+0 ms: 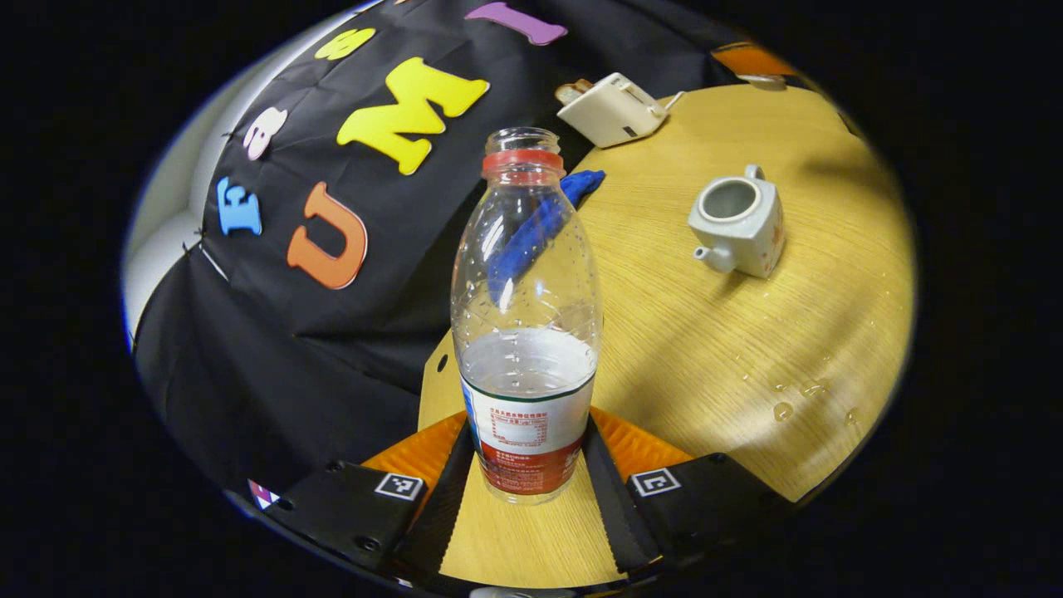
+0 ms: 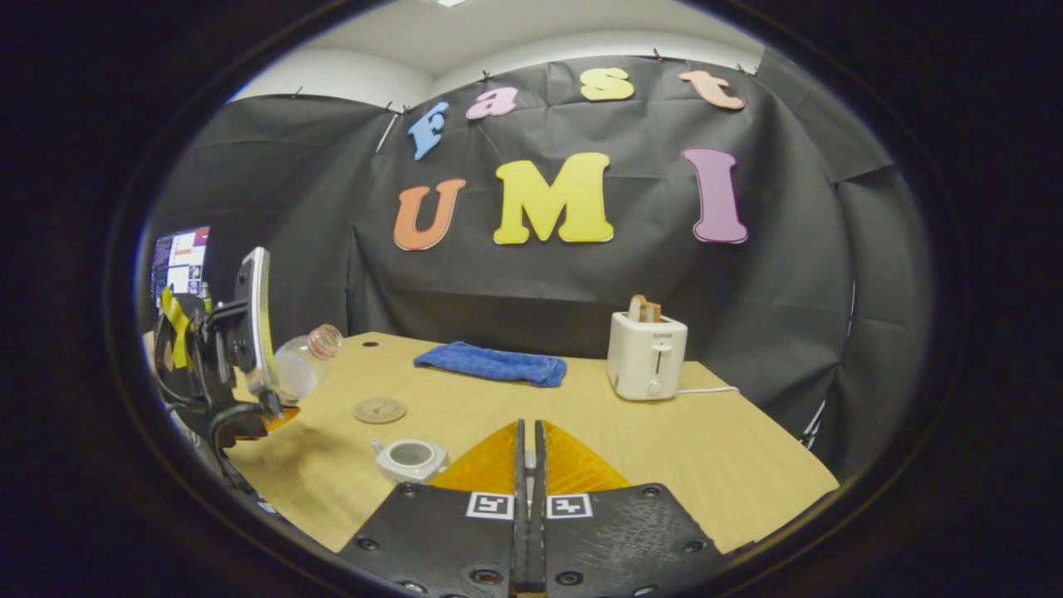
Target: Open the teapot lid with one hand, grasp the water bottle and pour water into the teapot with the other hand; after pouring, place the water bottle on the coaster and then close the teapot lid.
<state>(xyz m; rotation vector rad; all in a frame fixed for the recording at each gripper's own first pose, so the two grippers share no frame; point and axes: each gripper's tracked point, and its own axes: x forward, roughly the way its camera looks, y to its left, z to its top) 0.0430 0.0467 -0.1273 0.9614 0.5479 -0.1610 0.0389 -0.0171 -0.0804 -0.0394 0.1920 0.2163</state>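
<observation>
Fingers (image 1: 465, 490) clamped low on half-full, slippery, thin-walled water bottle (image 1: 526, 332); open teapot (image 1: 737, 220) at 2 o'clock; other fingers (image 2: 521, 465) pressed together.

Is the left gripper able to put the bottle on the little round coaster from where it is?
Probably yes. The left gripper is shut on the water bottle, held tilted above the table. The coaster lies bare close by, apart from the teapot and the towel, so the way looks free.

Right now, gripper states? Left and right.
Left gripper: shut on the water bottle, uncapped and tilted above the table.
Right gripper: fingers closed together; whether they pinch the teapot lid cannot be told.
</observation>
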